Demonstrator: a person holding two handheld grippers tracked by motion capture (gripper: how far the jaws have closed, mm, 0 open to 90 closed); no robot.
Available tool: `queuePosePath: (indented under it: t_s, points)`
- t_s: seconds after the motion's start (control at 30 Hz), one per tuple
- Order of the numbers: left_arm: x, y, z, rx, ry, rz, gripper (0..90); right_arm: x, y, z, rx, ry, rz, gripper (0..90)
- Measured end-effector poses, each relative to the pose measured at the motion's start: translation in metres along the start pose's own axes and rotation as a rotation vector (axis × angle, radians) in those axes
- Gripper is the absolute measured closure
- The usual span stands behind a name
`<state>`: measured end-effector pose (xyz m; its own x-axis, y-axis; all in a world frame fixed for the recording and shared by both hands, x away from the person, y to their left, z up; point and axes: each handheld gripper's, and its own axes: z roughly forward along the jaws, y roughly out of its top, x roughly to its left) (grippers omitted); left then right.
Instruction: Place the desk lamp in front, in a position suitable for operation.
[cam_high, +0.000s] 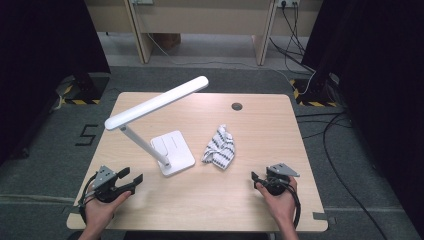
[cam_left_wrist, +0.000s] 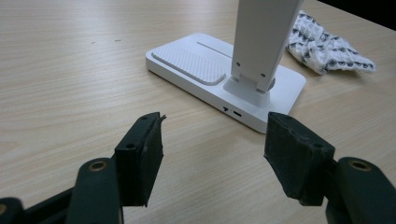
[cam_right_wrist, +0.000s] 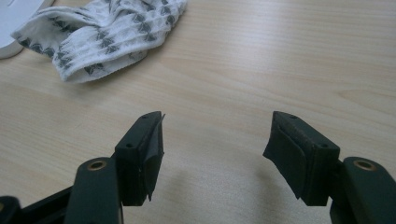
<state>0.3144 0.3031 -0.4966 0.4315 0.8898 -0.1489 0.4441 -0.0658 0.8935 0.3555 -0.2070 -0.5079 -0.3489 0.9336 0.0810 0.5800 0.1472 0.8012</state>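
A white desk lamp stands on the wooden table (cam_high: 215, 200), its flat base (cam_high: 173, 151) left of centre and its long head (cam_high: 157, 101) slanting above. A crumpled white cloth with dark checks (cam_high: 220, 148) lies just right of the base. My left gripper (cam_high: 132, 175) rests at the front left, open and holding nothing, aimed at the lamp base (cam_left_wrist: 205, 70); the cloth (cam_left_wrist: 327, 46) lies behind it. At the front right, my right gripper (cam_high: 261, 176) is open and holds nothing, with the cloth (cam_right_wrist: 102, 32) ahead to its left.
A round cable hole (cam_high: 237, 106) sits near the table's far edge. Beyond the table are grey carpet, black cables (cam_high: 340, 125) on the right, and wooden furniture legs (cam_high: 142, 35). Dark curtains flank both sides.
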Motion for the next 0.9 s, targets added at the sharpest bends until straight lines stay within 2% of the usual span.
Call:
queuePosePath:
  t_s: [0.03,0.1,0.2,0.27,0.43,0.63,0.9]
  points:
    - [-0.001,0.001,0.0,0.001,-0.005,0.003,36.1,0.0,0.0,0.0,0.0,0.001,-0.003,36.2]
    - [-0.004,0.005,0.002,-0.008,-0.028,-0.027,36.1,0.0,0.001,0.0,-0.002,-0.002,-0.005,36.4]
    - [-0.013,0.012,0.006,-0.019,-0.041,-0.037,36.8,0.002,0.003,0.001,0.017,-0.017,-0.042,38.3]
    - [-0.017,0.018,0.009,-0.023,-0.051,-0.053,37.0,0.004,0.005,0.001,0.021,-0.009,-0.038,39.0]
    - [-0.026,0.032,0.014,-0.042,-0.052,-0.014,35.2,0.007,0.009,0.003,0.014,0.002,-0.046,39.7]
    - [-0.032,0.041,0.019,-0.053,-0.05,0.004,31.9,0.008,0.01,0.004,0.01,0.007,-0.046,40.0]
    - [-0.036,0.052,0.024,-0.074,-0.045,-0.006,30.2,0.009,0.01,0.007,0.012,0.011,-0.041,40.2]
